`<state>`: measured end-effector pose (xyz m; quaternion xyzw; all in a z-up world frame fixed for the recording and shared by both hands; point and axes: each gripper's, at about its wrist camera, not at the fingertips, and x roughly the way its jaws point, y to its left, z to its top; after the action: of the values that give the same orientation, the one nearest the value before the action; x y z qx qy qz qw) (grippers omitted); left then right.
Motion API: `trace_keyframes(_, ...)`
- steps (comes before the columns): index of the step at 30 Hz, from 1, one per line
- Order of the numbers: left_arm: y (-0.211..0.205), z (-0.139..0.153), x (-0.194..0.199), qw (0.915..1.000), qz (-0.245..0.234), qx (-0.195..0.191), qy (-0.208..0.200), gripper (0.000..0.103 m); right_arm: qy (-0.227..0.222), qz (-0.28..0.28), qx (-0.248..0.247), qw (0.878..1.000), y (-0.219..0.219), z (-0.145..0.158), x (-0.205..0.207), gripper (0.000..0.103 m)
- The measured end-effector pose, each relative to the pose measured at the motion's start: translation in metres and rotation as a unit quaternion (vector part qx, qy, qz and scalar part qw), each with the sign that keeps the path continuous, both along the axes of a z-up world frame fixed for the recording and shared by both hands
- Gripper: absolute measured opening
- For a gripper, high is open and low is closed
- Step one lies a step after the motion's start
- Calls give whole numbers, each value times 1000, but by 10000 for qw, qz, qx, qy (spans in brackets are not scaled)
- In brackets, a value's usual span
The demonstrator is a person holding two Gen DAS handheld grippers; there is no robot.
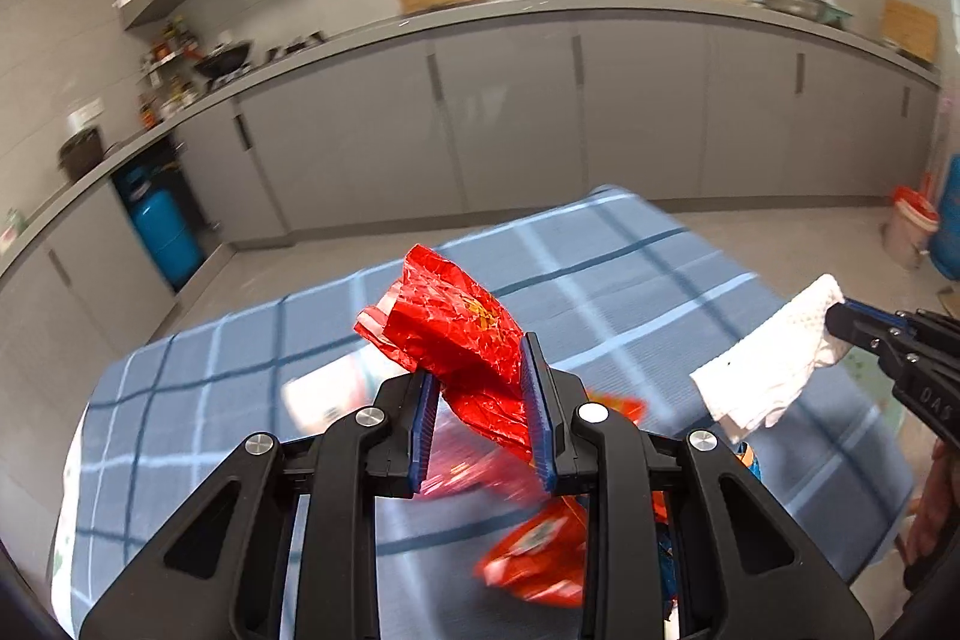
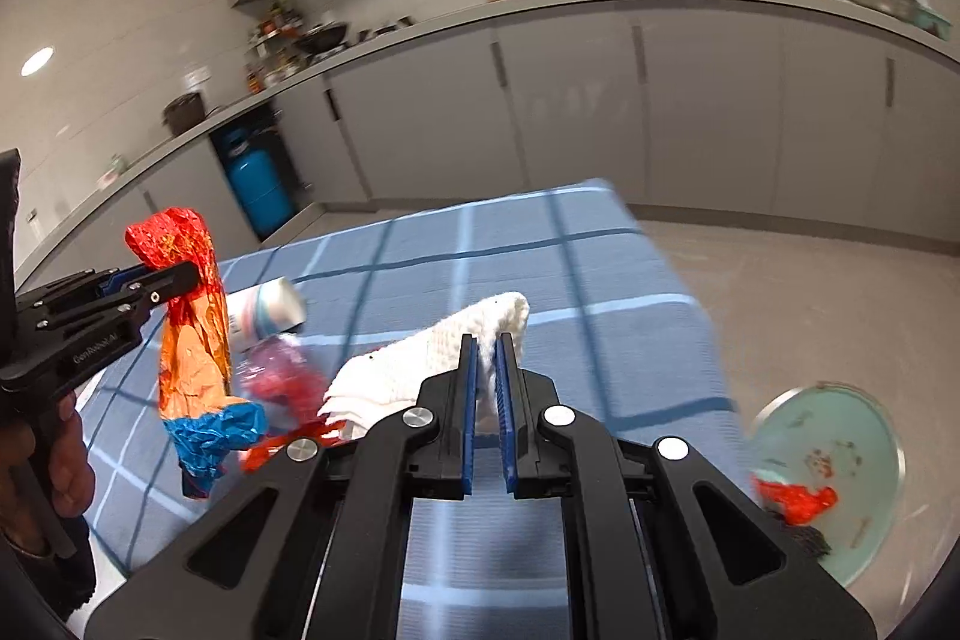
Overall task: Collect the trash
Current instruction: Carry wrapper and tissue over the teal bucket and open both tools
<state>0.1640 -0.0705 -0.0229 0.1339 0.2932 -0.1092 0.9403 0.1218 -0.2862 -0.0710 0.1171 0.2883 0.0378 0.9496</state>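
Note:
My left gripper (image 1: pixel 477 367) is shut on a crumpled red snack wrapper (image 1: pixel 456 334) and holds it above the blue checked table (image 1: pixel 630 268). From the right wrist view the left gripper (image 2: pixel 180 274) holds the same wrapper (image 2: pixel 192 316), which hangs down red, orange and blue. My right gripper (image 2: pixel 487 340) is shut on a white paper towel (image 2: pixel 420 358), also lifted over the table; it shows at the right of the left wrist view (image 1: pixel 774 358). More red wrappers (image 1: pixel 540 556) and a paper cup (image 2: pixel 267 310) lie on the table below.
A pale green bin (image 2: pixel 840 466) with a red wrapper inside stands on the floor right of the table. Grey kitchen cabinets (image 1: pixel 510 124) run behind, with a blue gas cylinder (image 1: pixel 162 232) at the left. A white bucket (image 1: pixel 909 232) sits far right.

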Motion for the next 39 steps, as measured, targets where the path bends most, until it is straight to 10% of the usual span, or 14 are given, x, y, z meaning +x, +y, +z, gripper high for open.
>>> trace_keyframes(18,-203,-13,-10,9834,-1804,-83,177,27,163,-1889,-51,9818,-170,-40,-61,9)
trace_keyframes(34,-308,-60,-36,9610,-2726,342,299,28,524,-2530,-128,9660,-232,-96,-67,9)
trace_keyframes(37,-320,-69,-37,9575,-2841,356,353,49,495,-2574,-110,9650,-238,-103,-63,14)
trace_keyframes(39,-324,-73,-35,9595,-2771,393,329,61,547,-2573,-55,9648,-242,-111,-60,35)
